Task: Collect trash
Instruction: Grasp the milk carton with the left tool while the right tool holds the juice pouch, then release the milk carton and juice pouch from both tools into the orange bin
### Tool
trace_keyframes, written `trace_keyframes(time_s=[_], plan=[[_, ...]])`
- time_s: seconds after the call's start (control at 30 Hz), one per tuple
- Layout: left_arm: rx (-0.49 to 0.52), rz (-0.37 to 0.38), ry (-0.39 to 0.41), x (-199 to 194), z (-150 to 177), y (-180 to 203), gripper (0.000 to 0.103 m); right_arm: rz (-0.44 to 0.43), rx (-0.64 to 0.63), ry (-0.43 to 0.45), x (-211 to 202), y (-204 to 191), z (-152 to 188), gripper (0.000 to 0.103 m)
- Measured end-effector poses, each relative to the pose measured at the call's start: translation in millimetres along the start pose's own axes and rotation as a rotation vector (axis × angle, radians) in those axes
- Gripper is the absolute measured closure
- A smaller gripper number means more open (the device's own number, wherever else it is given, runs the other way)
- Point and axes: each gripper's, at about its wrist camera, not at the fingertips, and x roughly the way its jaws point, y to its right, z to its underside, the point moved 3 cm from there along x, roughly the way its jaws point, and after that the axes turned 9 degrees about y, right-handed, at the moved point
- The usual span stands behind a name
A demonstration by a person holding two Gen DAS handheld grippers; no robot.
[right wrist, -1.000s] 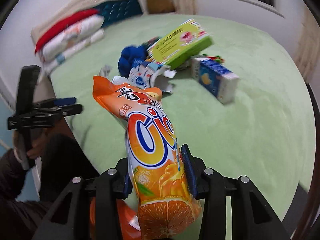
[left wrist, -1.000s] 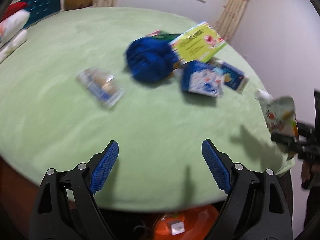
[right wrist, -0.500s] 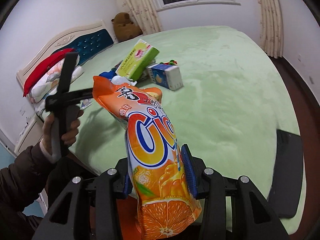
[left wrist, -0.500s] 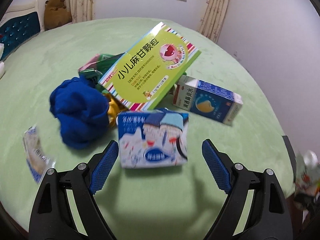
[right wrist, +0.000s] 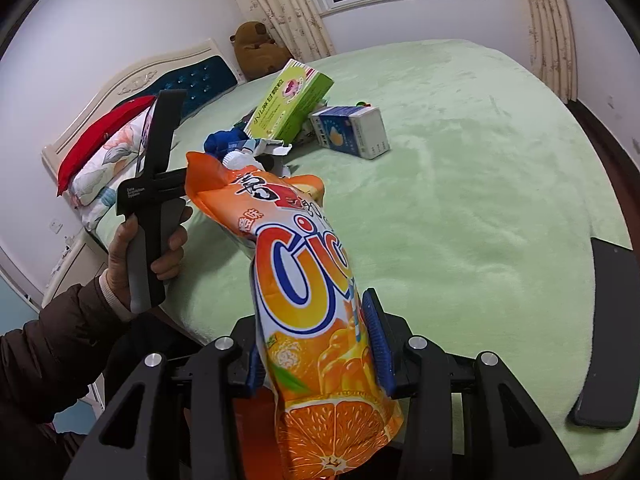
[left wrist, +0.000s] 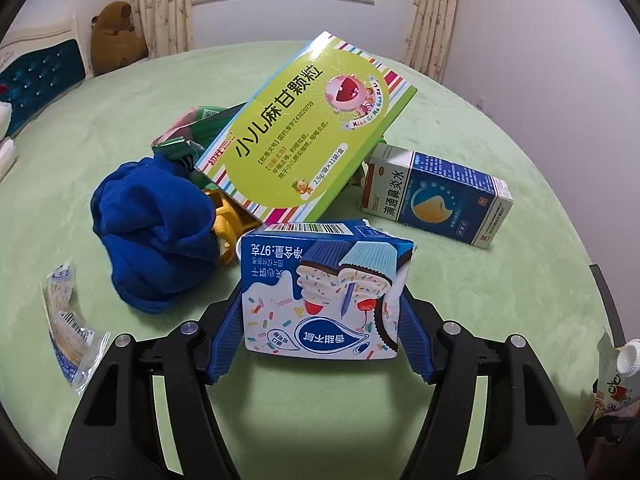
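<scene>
Your left tongs [left wrist: 320, 316] have just been closing, and their blue pads now press on both sides of the blue-and-white snack box [left wrist: 322, 292], which rests on the green bed [left wrist: 460, 300] at the near edge of the pile. Just behind that box a large lime-green medicine box [left wrist: 304, 128] leans tilted over the other things. A crumpled blue cloth [left wrist: 156, 224] lies to its left, touching a yellow object [left wrist: 228, 220] that is mostly hidden. To the right, a blue-and-white carton [left wrist: 436, 196] lies on its side on the bed, just beside the green box. A clear torn wrapper [left wrist: 66, 320] lies apart at the left edge.

Your right tongs [right wrist: 316, 356] are closed on an orange juice pouch [right wrist: 304, 300], gripped near its lower part, with its white cap end [right wrist: 236, 158] pointing up and away from you above the bed's edge. In the right wrist view your left hand [right wrist: 144, 248] grips the handle of its tool, and a dark flat object [right wrist: 604, 336] lies at the bed's right edge.
</scene>
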Motion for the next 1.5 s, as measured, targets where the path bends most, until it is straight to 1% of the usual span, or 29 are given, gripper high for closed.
trace_keyframes(time_s=[0.1, 0.3, 0.4, 0.47, 0.57, 0.7, 0.83, 0.93, 1.13, 1.23, 1.3, 1.4, 1.5], plan=[[-0.013, 0.028, 0.012, -16, 4, 0, 0.037, -0.003, -0.009, -0.002, -1, -6, 1, 0.061], [-0.033, 0.106, 0.048, -75, 23, -5, 0.037, -0.017, -0.015, -0.005, -4, -18, 5, 0.061], [-0.032, 0.128, 0.047, -104, 41, -7, 0.037, -0.03, -0.032, -0.016, -5, -29, 10, 0.061], [-0.029, 0.141, 0.041, -117, 46, -5, 0.037, -0.039, -0.042, -0.03, -6, -36, 16, 0.061], [-0.009, 0.156, 0.036, -138, 66, -4, 0.037, -0.05, -0.042, -0.047, -6, -42, 24, 0.061], [0.004, 0.171, 0.019, -154, 86, 0, 0.037, -0.061, -0.041, -0.076, -9, -51, 38, 0.061], [0.02, 0.182, -0.022, -170, 112, 3, 0.037, -0.061, -0.048, -0.112, -13, -58, 54, 0.061], [0.024, 0.192, -0.067, -180, 132, 9, 0.037, -0.067, -0.051, -0.145, -14, -62, 67, 0.061], [0.0, 0.206, -0.15, -190, 169, 15, 0.037, -0.086, -0.061, -0.226, -11, -71, 97, 0.061], [0.004, 0.213, -0.21, -189, 191, 16, 0.037, -0.1, -0.058, -0.272, -5, -74, 111, 0.061], [0.025, 0.211, -0.251, -185, 206, 19, 0.037, -0.111, -0.055, -0.305, 0, -76, 120, 0.061], [0.041, 0.21, -0.292, -177, 220, 21, 0.037, -0.117, -0.054, -0.353, 8, -78, 135, 0.061], [0.043, 0.199, -0.332, -165, 231, 19, 0.037, -0.1, -0.015, -0.405, 21, -71, 150, 0.061]])
